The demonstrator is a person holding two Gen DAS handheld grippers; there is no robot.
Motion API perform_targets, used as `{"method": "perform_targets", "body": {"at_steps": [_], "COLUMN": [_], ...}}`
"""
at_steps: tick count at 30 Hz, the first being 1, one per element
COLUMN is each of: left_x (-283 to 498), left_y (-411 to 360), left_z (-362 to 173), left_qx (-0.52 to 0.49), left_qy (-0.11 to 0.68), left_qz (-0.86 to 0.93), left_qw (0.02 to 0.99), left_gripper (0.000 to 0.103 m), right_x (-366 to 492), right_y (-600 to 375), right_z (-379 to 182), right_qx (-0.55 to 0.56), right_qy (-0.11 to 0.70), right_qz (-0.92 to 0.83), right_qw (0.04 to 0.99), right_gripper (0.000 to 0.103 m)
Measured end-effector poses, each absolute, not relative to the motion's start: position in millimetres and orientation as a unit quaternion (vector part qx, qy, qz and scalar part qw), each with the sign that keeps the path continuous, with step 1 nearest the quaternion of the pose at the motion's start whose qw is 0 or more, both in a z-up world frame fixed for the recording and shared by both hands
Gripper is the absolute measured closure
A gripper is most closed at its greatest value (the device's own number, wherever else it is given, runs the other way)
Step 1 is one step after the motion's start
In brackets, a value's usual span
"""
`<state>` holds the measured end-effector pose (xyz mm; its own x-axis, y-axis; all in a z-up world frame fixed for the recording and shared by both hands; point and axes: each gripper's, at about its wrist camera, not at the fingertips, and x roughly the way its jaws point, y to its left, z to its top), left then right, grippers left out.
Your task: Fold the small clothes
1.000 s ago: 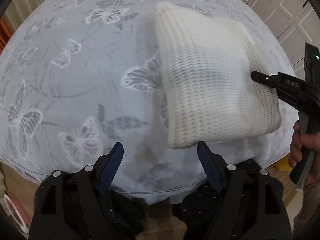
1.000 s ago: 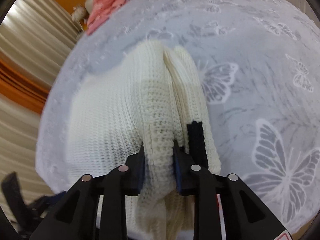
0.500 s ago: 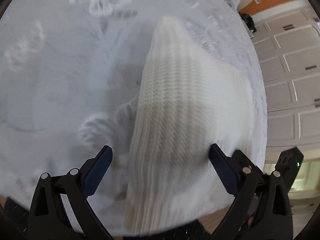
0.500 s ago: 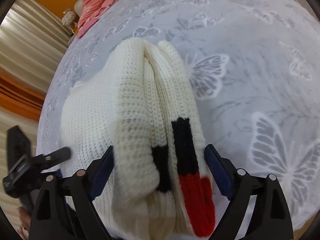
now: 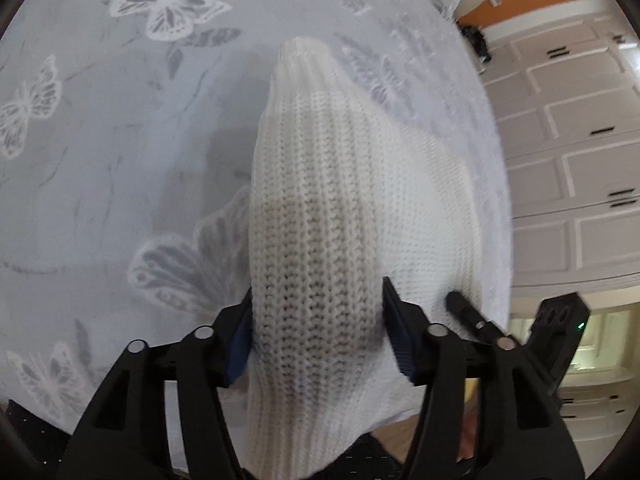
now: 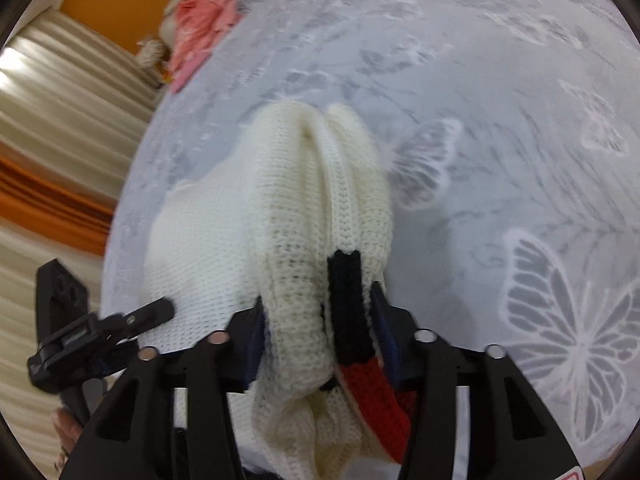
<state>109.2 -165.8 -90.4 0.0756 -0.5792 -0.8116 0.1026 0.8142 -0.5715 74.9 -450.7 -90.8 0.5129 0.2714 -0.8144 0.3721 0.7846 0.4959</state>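
Note:
A folded cream knit sweater (image 5: pixel 320 208) lies on a grey butterfly-print bedspread (image 5: pixel 120 140). My left gripper (image 5: pixel 316 336) is shut on its thick near left edge. In the right wrist view the sweater (image 6: pixel 304 216) shows black and red stripes (image 6: pixel 352 328) at its near end. My right gripper (image 6: pixel 320 336) is shut on the bunched near right edge with the stripes. Each gripper shows in the other's view, the right one (image 5: pixel 472 316) at the sweater's right side, the left one (image 6: pixel 132 320) at its left side.
White panelled cabinet doors (image 5: pixel 568 168) stand to the right beyond the bed edge. Pink clothes (image 6: pixel 204 24) lie at the far corner of the bed by an orange wall. Beige and orange curtains (image 6: pixel 60 184) hang on the left.
Both grippers were open around the sweater's near edge half a second ago; now both have closed on it. One second ago the left gripper was back from the sweater.

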Motion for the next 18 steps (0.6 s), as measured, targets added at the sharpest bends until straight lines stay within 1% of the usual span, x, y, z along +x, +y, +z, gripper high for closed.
{"method": "perform_targets", "body": {"at_steps": [2,4,7,9,10,11,12,15,17,18], "left_x": [108.8,106.1,102.6,101.3,100.9,100.0,99.9,97.7,97.5,97.3], "left_y": [-163.9,-161.6,-159.4,-160.6,-160.6,-160.6,-160.9,-160.1,-164.4,-167.6], "left_z": [-90.7,-89.2,-90.3,-94.2,-94.9,-95.4,-95.4,-91.7,-91.0,-91.7], "left_qx": [-0.183,-0.179,-0.169,-0.167,-0.168,-0.170,-0.169,-0.155,-0.145,-0.138], "left_qy": [0.634,0.631,0.628,0.631,0.632,0.633,0.634,0.631,0.627,0.628], "left_qz": [-0.236,-0.233,-0.233,-0.231,-0.230,-0.230,-0.228,-0.230,-0.239,-0.239], "left_qw": [0.713,0.718,0.723,0.721,0.721,0.720,0.719,0.725,0.727,0.728], "left_gripper": [0.039,0.030,0.030,0.029,0.028,0.028,0.028,0.021,0.020,0.020], "right_x": [68.8,62.1,73.8,87.4,94.4,100.9,102.2,88.8,84.7,87.5], "right_y": [-451.0,-445.5,-434.3,-431.1,-429.2,-428.5,-426.5,-429.4,-438.3,-441.0], "right_z": [-81.0,-64.1,-51.4,-59.4,-67.5,-77.3,-76.5,-51.4,-60.7,-79.1], "right_qx": [0.329,0.304,0.270,0.257,0.258,0.267,0.269,0.247,0.254,0.256], "right_qy": [0.475,0.454,0.458,0.478,0.491,0.505,0.504,0.467,0.470,0.495], "right_qz": [-0.035,-0.040,-0.017,-0.012,-0.005,0.005,0.004,-0.012,-0.018,-0.022], "right_qw": [0.816,0.836,0.847,0.840,0.832,0.821,0.820,0.849,0.845,0.830], "right_gripper": [0.051,0.050,0.051,0.051,0.062,0.085,0.085,0.087,0.086,0.084]}}
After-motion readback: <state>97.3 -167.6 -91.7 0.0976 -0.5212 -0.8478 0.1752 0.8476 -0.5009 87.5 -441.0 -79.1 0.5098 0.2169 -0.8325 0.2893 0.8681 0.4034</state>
